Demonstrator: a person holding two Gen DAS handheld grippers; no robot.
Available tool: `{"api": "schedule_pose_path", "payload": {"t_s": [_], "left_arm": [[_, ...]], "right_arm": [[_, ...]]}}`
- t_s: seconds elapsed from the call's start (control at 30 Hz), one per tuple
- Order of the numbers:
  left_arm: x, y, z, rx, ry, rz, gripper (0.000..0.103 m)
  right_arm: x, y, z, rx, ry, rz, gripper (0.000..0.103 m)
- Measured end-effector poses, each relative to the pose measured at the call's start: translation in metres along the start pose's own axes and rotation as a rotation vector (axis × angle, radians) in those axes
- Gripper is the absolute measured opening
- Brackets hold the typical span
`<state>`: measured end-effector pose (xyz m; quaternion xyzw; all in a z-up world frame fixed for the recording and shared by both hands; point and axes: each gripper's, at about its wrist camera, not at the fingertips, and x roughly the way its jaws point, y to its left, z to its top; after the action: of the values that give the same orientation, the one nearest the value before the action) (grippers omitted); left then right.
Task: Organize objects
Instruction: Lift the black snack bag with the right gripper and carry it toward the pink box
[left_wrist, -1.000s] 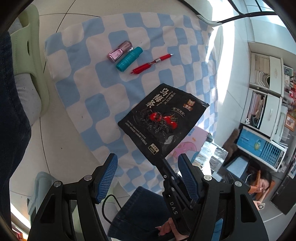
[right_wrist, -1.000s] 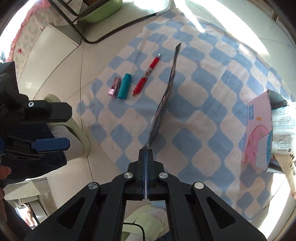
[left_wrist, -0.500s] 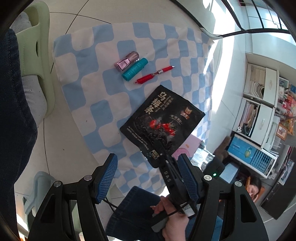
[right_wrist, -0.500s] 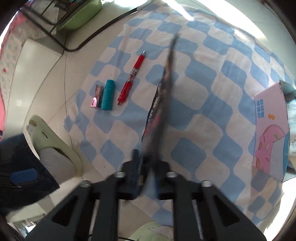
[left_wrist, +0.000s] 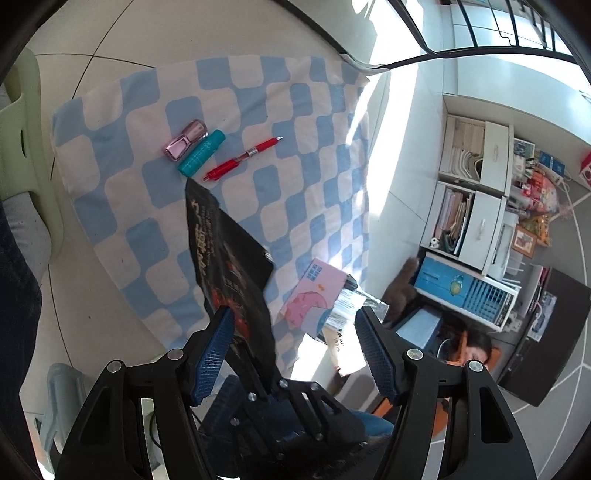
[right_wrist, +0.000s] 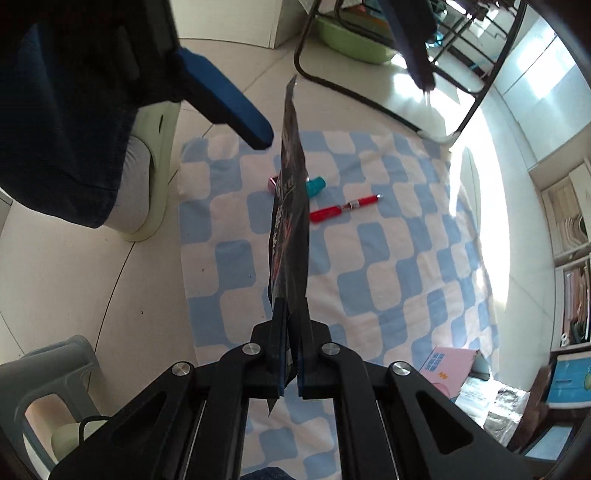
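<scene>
My right gripper (right_wrist: 290, 325) is shut on the bottom edge of a black snack pouch (right_wrist: 290, 221) and holds it up, edge-on, above the blue-and-white checked cloth (right_wrist: 388, 280). In the left wrist view the pouch (left_wrist: 225, 258) stands between me and the cloth (left_wrist: 295, 192), and the right gripper shows low in the frame under it. My left gripper (left_wrist: 295, 350) is open and empty, its blue pad (right_wrist: 229, 107) near the pouch's top. On the cloth lie a pink bottle (left_wrist: 184, 140), a teal tube (left_wrist: 201, 152) and a red pen (left_wrist: 240, 159).
A pink box (left_wrist: 314, 295) and silver packets (left_wrist: 347, 306) lie at the cloth's near right corner. A green slipper on a foot (right_wrist: 147, 177) is left of the cloth. A grey stool (right_wrist: 48, 384), a chair frame (right_wrist: 369, 96) and shelves (left_wrist: 476, 199) surround the cloth.
The right gripper has swung round with the pouch, which now stands edge-up closer to the left gripper. The left gripper has risen and tilted toward the room.
</scene>
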<state>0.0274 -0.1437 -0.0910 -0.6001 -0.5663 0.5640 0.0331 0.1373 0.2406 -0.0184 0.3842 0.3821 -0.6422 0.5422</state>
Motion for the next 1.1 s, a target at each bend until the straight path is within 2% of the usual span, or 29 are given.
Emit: {"api": "schedule_pose_path", "payload": {"t_s": [0.1,0.2,0.23,0.27,0.33,0.4,0.43,0.53,0.63,0.67,0.7,0.73,0.8,0.9,1.0,1.07,1.1], "left_arm": [[-0.002,0.02,-0.003,-0.071,-0.002,0.038,0.066],[-0.01,0.02,-0.005,-0.025,-0.071,0.075,0.063],[-0.012,0.017,-0.007,0.001,-0.088,0.092,0.042],[-0.013,0.013,-0.009,0.026,-0.092,0.098,0.011],[-0.015,0.006,-0.015,0.072,-0.11,0.1,0.007],[-0.015,-0.003,-0.023,0.151,-0.143,0.143,0.0],[-0.014,-0.009,-0.028,0.199,-0.151,0.169,0.0],[-0.001,-0.029,-0.049,0.293,-0.126,0.181,0.0],[0.01,-0.042,-0.066,0.364,-0.089,0.195,0.0],[0.011,-0.042,-0.065,0.356,-0.086,0.175,0.0],[0.011,-0.043,-0.065,0.368,-0.079,0.175,0.0],[0.012,-0.044,-0.065,0.381,-0.081,0.181,0.0],[0.014,-0.043,-0.06,0.358,-0.07,0.148,0.0],[0.019,-0.04,-0.052,0.317,-0.031,0.074,0.001],[0.015,-0.041,-0.045,0.301,-0.036,0.002,0.016],[0.008,-0.043,-0.043,0.29,-0.072,-0.033,0.038],[0.003,-0.043,-0.043,0.286,-0.096,-0.049,0.041]], "right_arm": [[-0.017,0.005,0.006,-0.019,-0.049,-0.037,0.004],[-0.033,0.011,0.01,-0.043,-0.092,-0.053,0.004],[-0.037,0.013,0.011,-0.048,-0.104,-0.054,0.004],[-0.04,0.015,0.012,-0.048,-0.112,-0.049,0.004],[-0.044,0.018,0.012,-0.04,-0.119,-0.036,0.004],[-0.044,0.018,0.014,-0.013,-0.117,-0.013,0.007],[-0.043,0.014,0.013,0.033,-0.11,0.027,0.008],[-0.034,-0.007,0.011,0.227,-0.091,0.148,0.013],[-0.024,-0.028,0.007,0.397,-0.086,0.193,0.024],[-0.023,-0.033,0.005,0.426,-0.102,0.202,0.03],[-0.023,-0.035,0.003,0.444,-0.124,0.206,0.03],[-0.022,-0.039,0.0,0.471,-0.131,0.227,0.03],[-0.017,-0.049,-0.002,0.535,-0.126,0.305,0.007],[-0.015,-0.058,-0.008,0.564,-0.116,0.287,0.002],[-0.009,-0.075,-0.02,0.63,-0.091,0.258,0.002],[-0.014,-0.098,-0.04,0.737,-0.122,0.204,0.001],[-0.017,-0.114,-0.051,0.809,-0.135,0.175,0.001]]}}
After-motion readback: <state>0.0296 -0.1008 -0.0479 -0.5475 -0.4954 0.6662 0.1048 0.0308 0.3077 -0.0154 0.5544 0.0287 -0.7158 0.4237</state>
